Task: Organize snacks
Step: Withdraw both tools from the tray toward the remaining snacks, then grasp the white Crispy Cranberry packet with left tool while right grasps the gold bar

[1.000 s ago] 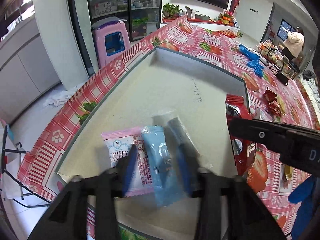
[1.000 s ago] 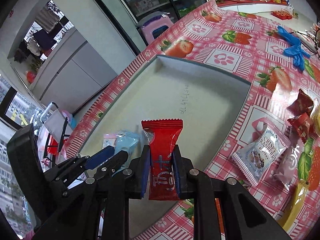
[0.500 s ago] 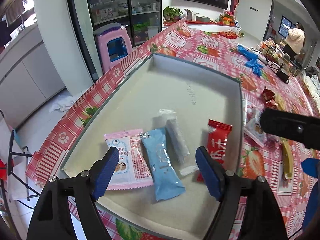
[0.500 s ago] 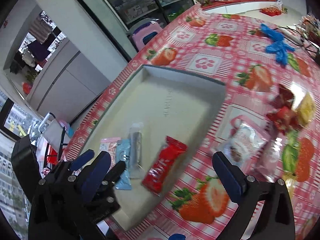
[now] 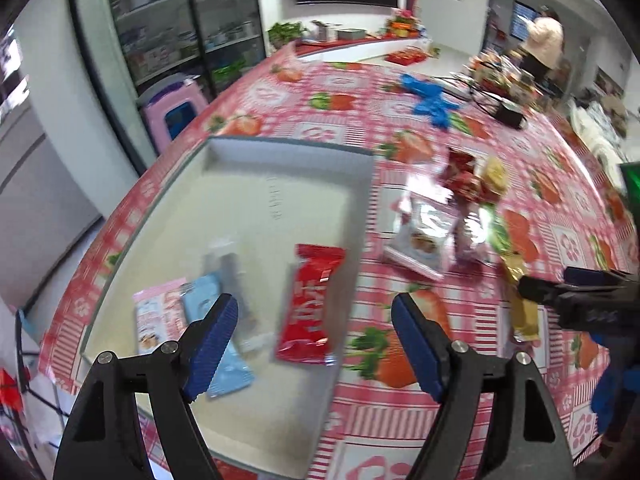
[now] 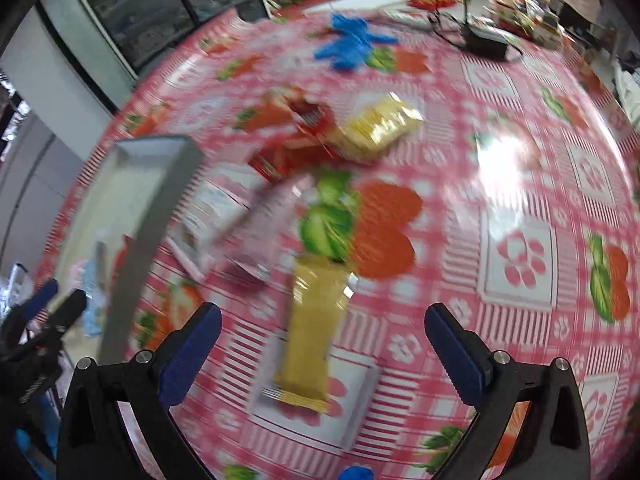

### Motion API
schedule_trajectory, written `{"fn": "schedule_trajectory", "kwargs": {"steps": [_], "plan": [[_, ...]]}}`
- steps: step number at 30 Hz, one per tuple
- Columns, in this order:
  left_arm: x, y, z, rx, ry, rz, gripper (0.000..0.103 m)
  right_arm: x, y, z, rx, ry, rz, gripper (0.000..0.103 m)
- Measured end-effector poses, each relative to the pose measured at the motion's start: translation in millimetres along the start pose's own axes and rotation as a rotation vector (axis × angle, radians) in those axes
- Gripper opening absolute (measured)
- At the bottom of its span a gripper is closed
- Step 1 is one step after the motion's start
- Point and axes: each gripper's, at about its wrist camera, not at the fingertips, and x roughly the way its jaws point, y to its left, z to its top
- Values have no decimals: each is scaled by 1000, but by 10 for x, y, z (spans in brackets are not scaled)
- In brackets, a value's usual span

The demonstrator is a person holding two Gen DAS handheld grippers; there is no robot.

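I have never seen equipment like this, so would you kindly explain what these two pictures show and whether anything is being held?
A person holds two hand-held grippers, each with a fisheye camera looking along its blue-padded jaws. One picture looks from the left gripper, the other from the right gripper. Both stand open and hold nothing. On the strawberry-print tablecloth sits a shallow grey tray holding a red snack packet and a light blue packet. Loose outside it lie a long golden snack bar and a yellow crinkled packet.

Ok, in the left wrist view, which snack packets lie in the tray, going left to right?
Pink packet → light blue packet → clear grey packet → red packet. All four lie flat on the floor of the tray; the left gripper stands open above them, holding nothing.
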Motion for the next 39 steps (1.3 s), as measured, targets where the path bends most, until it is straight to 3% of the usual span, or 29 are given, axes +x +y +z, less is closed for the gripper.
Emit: {"fn": "schedule_trajectory", "kwargs": {"steps": [9,14,21,25,26,27,29,30,31,34,39], "plan": [[224,-573,308,180,-4,-38,82,263,114,-44,-110,-1,-154,102],[624,-945,436,283,29,-9,82,275,-44,-76,-108,-1,-160,102],[1010,-1002,467,264,102,26,82,238,-52,-113,-139,-40,-148,102],[1006,-1027,464,263,81,36,82,235,-26,-105,-140,-44,-139,102],[1001,-1028,459,258,81,33,78,228,-19,-108,-144,-47,-133,98],[992,-1025,457,249,86,16,67,208,2,-118,-156,-57,-137,93],[953,-1026,422,223,101,-22,46,157,41,-137,-178,-74,-131,63],[930,-1045,394,225,103,-14,45,129,50,-145,-186,-78,-125,53],[886,-1067,334,228,101,0,45,113,46,-151,-188,-78,-118,33],[743,-1097,140,204,111,-28,44,44,-81,-216,-151,-65,-70,28],[387,-1135,-334,168,112,-84,44,-146,-513,-517,-65,-79,-81,28]]}}
